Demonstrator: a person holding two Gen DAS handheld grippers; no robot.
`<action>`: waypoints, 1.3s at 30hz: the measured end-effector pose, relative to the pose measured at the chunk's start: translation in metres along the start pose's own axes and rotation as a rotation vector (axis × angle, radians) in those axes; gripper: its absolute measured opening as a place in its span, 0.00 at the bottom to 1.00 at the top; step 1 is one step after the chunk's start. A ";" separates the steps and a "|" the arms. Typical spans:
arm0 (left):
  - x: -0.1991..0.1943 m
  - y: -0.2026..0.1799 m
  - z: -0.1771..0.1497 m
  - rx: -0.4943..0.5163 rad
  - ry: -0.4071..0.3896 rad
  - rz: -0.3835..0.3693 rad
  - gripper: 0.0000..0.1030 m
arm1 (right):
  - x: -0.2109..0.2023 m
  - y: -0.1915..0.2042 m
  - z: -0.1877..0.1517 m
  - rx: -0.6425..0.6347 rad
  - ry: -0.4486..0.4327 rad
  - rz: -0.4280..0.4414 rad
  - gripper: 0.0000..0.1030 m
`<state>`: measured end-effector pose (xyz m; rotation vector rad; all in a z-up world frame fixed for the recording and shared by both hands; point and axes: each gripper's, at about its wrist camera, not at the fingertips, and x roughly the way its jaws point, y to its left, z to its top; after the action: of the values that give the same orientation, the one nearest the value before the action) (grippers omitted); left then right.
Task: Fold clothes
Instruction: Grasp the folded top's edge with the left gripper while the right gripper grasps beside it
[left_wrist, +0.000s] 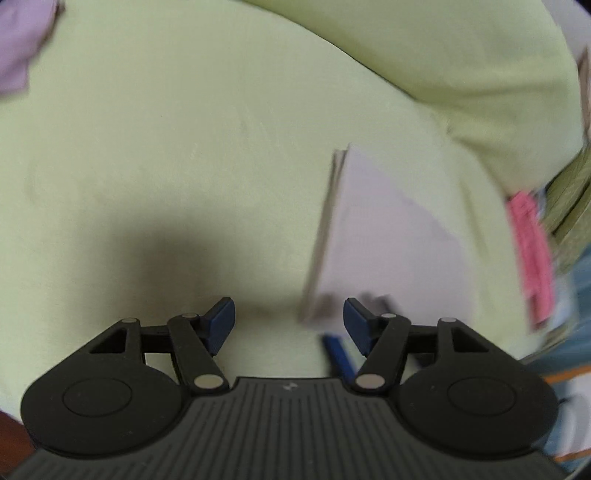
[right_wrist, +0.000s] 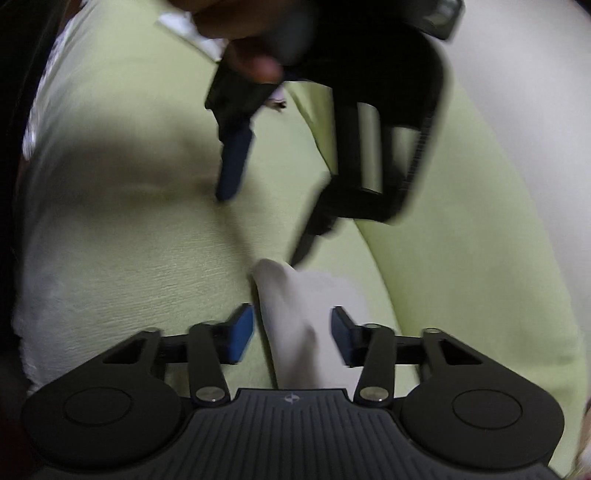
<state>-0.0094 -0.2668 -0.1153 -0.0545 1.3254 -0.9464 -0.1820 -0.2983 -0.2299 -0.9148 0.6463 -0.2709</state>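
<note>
Your left gripper hangs released over the green sheet, nothing between its blue pads. Just to its right lies the folded white garment, and only this view catches the lilac cloth far left and the pink item at the right edge. Your right gripper straddles a white fold; blur hides whether the pads press it. Beyond it, only the right view shows your hand gripping the other tool.
</note>
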 end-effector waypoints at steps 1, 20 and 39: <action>0.002 0.003 0.004 -0.029 0.008 -0.040 0.59 | 0.003 0.003 -0.001 -0.017 -0.007 -0.009 0.25; 0.080 -0.017 0.048 -0.022 0.107 -0.242 0.14 | -0.014 -0.059 -0.056 0.310 -0.064 0.045 0.39; 0.072 -0.015 0.042 0.027 0.072 -0.263 0.15 | 0.033 -0.217 -0.338 1.773 0.207 0.571 0.40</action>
<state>0.0134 -0.3396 -0.1514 -0.1790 1.3937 -1.1974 -0.3562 -0.6610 -0.2172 0.9960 0.5602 -0.2998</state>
